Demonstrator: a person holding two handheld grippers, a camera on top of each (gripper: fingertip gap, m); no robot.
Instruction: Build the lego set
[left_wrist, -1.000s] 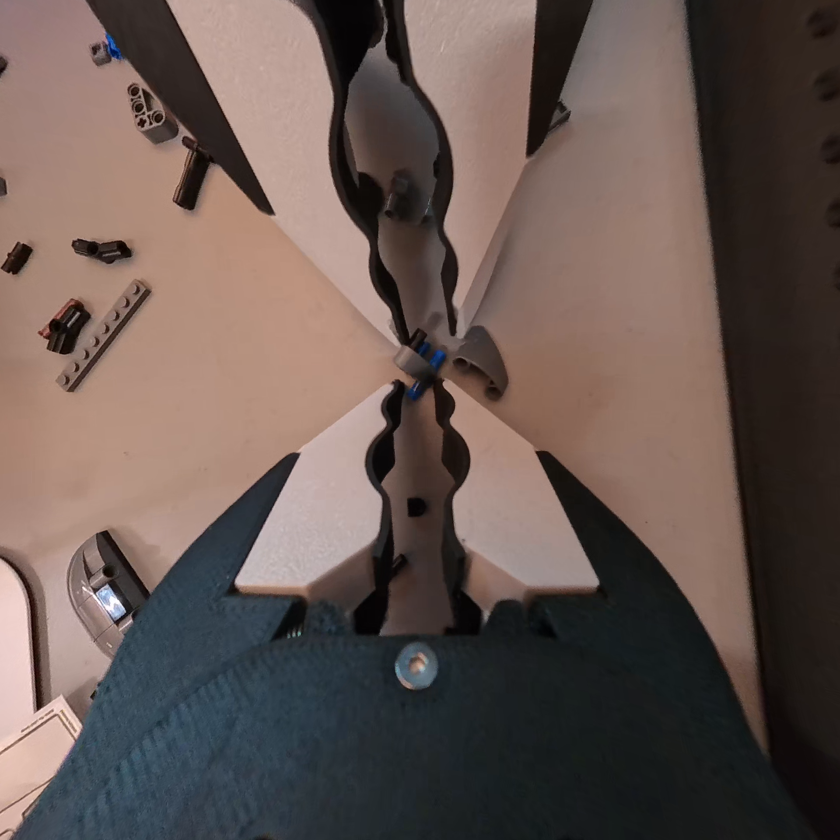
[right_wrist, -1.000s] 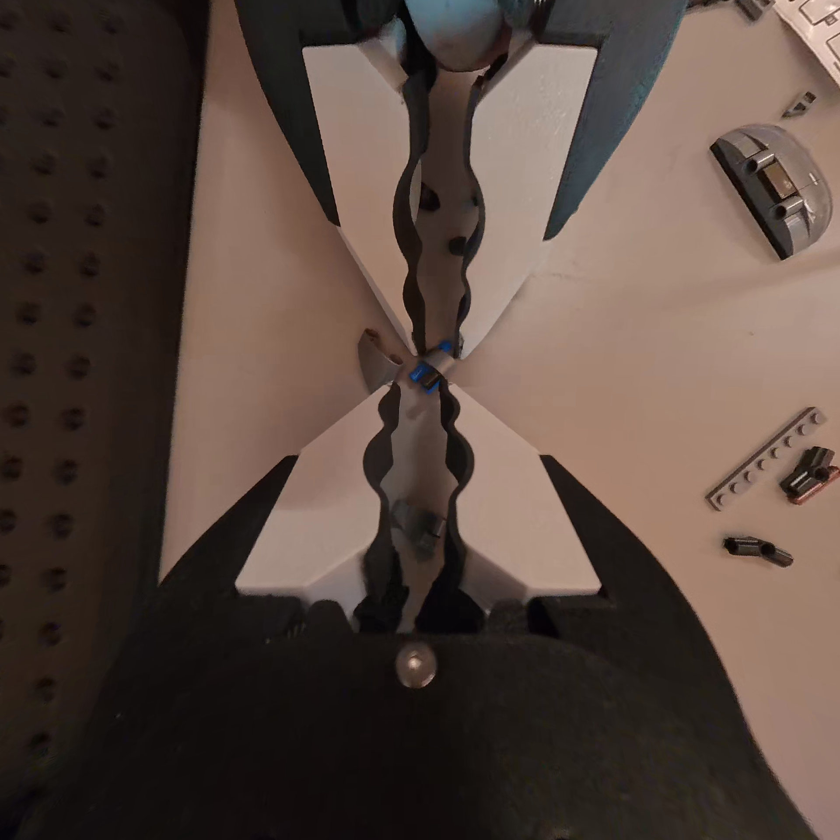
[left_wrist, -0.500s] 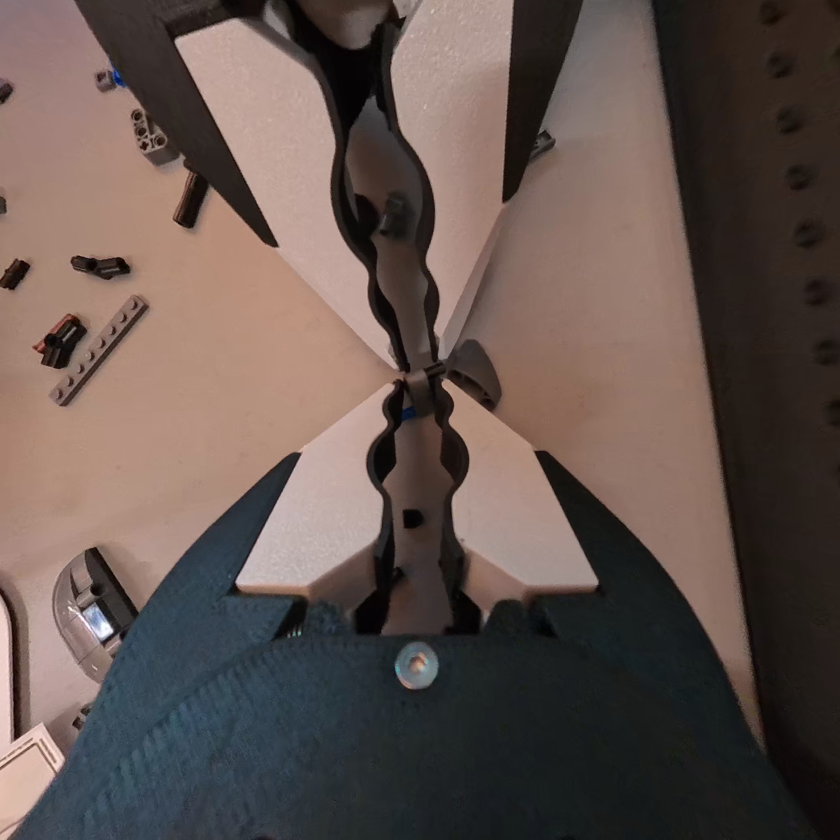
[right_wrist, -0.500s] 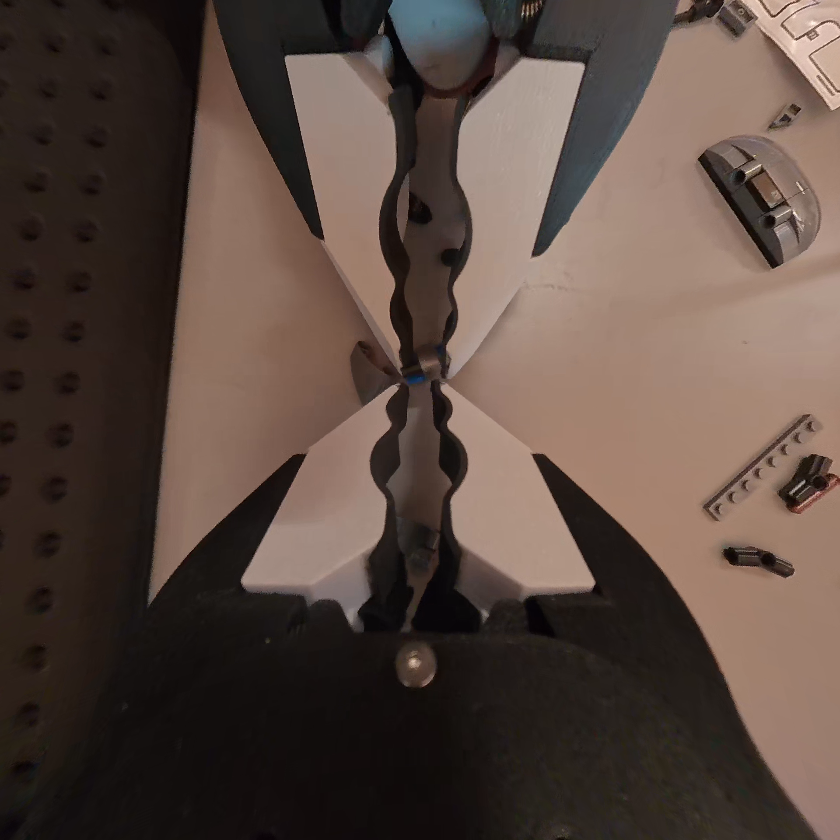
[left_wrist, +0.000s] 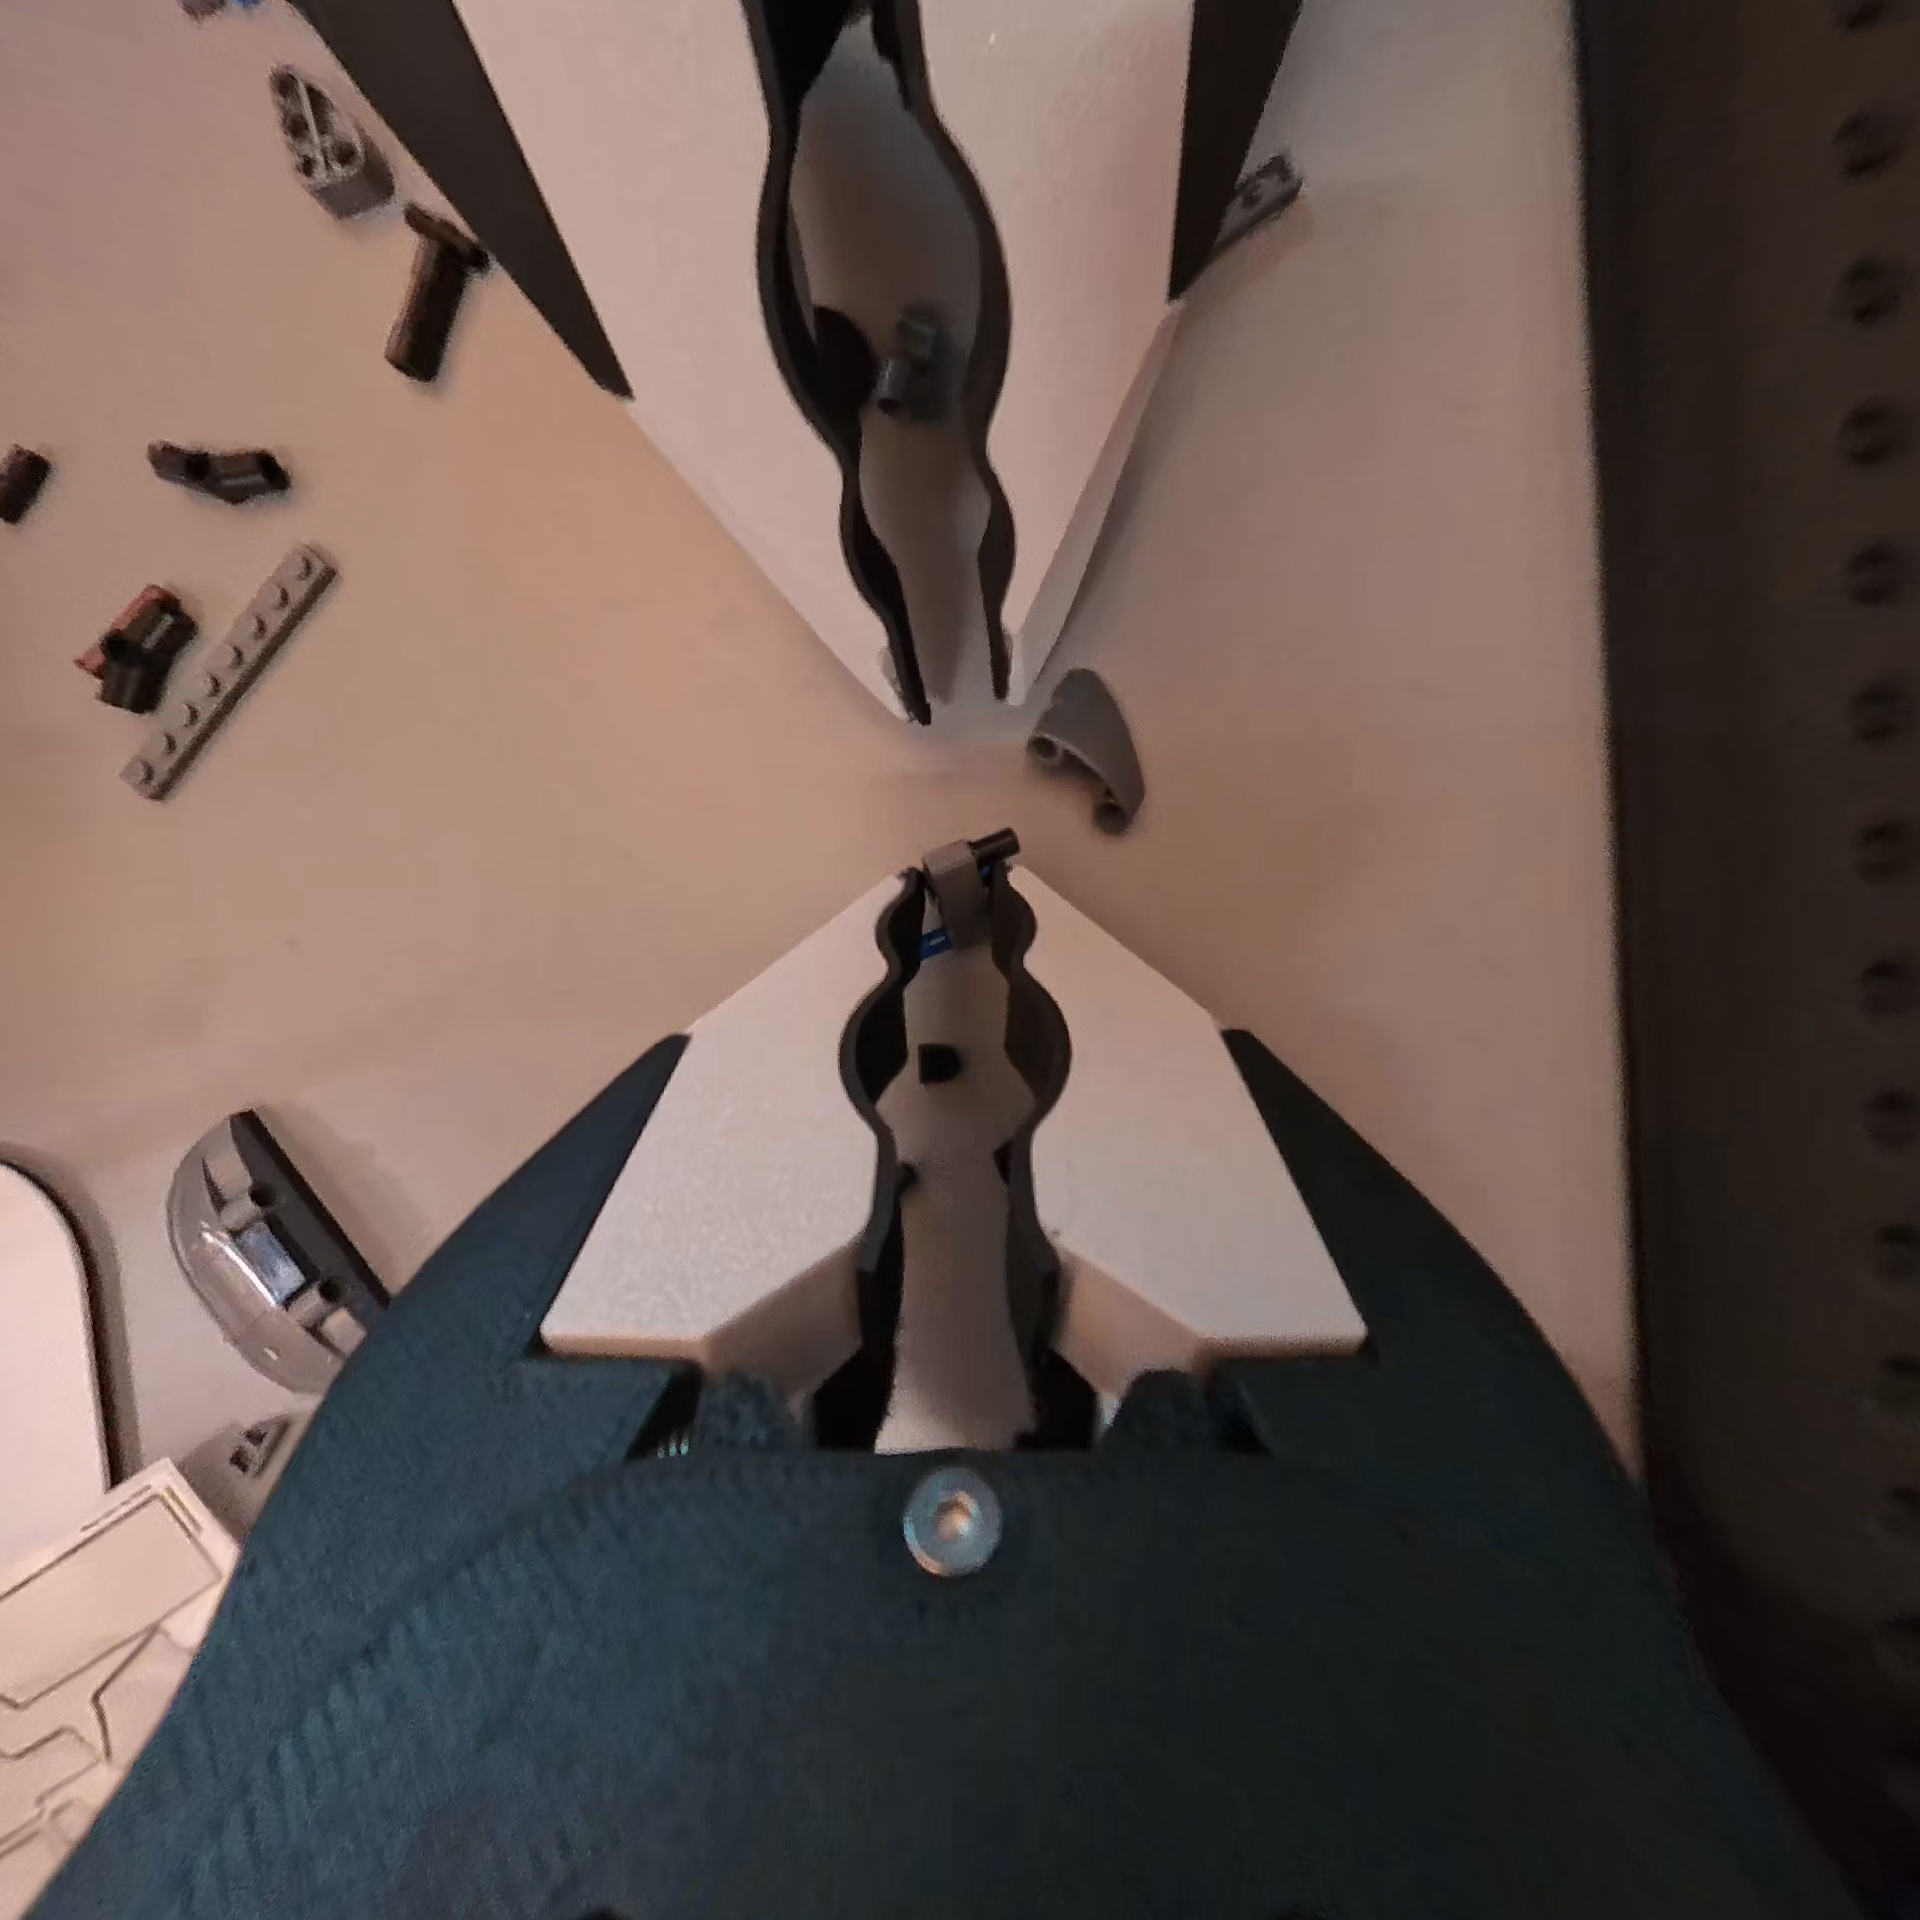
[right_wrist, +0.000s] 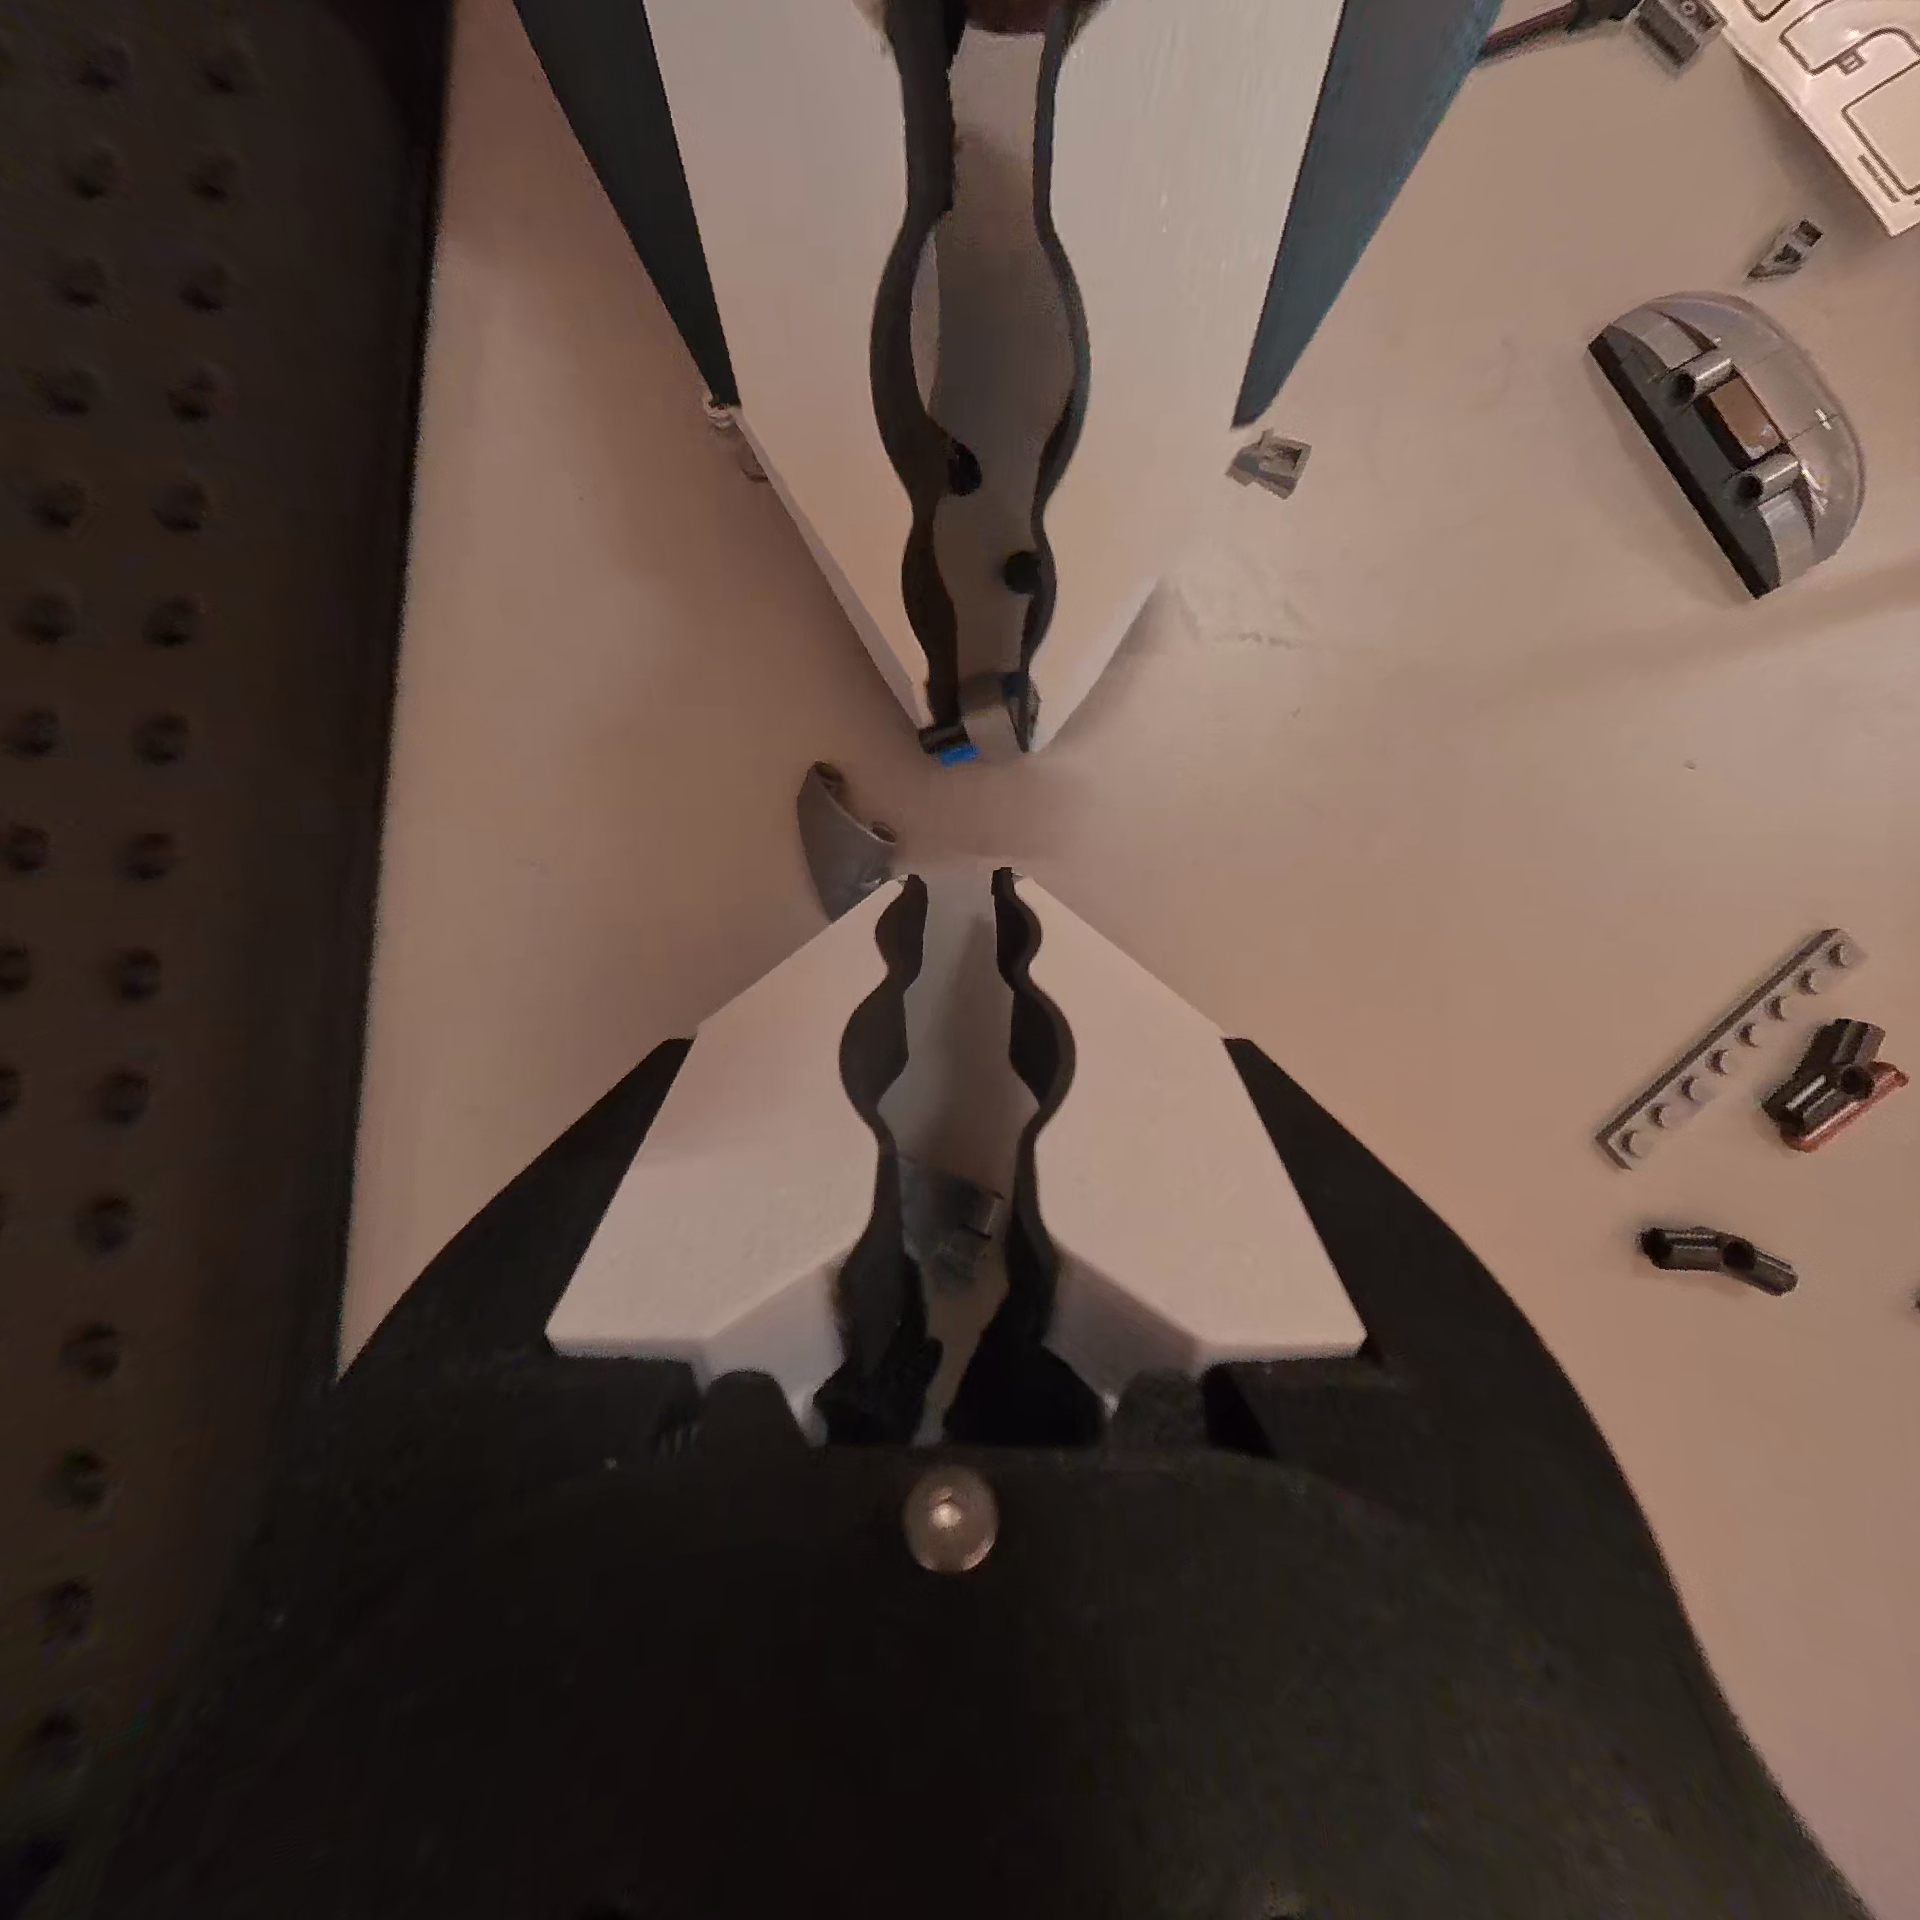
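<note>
My left gripper (left_wrist: 958, 883) is shut on a small grey connector (left_wrist: 961, 896) with a black pin on top and a blue pin on its side. It holds the piece above the pale table. In the right wrist view the left gripper (right_wrist: 977, 732) is at the top, with the connector (right_wrist: 992, 712) and its blue pin at its tips. My right gripper (right_wrist: 956, 883) faces it tip to tip across a short gap, its jaws slightly apart and empty. It also shows in the left wrist view (left_wrist: 961, 707). A grey curved piece (left_wrist: 1086, 748) (right_wrist: 842, 842) lies on the table beside the tips.
A long grey plate (right_wrist: 1730, 1044), a black and brown piece (right_wrist: 1829, 1086), a black connector (right_wrist: 1714, 1247), a grey domed assembly (right_wrist: 1725, 447) and an instruction sheet (right_wrist: 1829, 94) lie on one side. A dark studded mat (right_wrist: 156, 831) borders the other. A small grey part (right_wrist: 951, 1216) lies under my right fingers. Left tips and right tips are each some 15 centimeters from the long grey plate (right_wrist: 1730, 1044). It is also in sight in the left wrist view (left_wrist: 229, 675).
Both grippers held the connector tip to tip. The right gripper has let go and the two have drawn apart. The left gripper keeps the connector.
</note>
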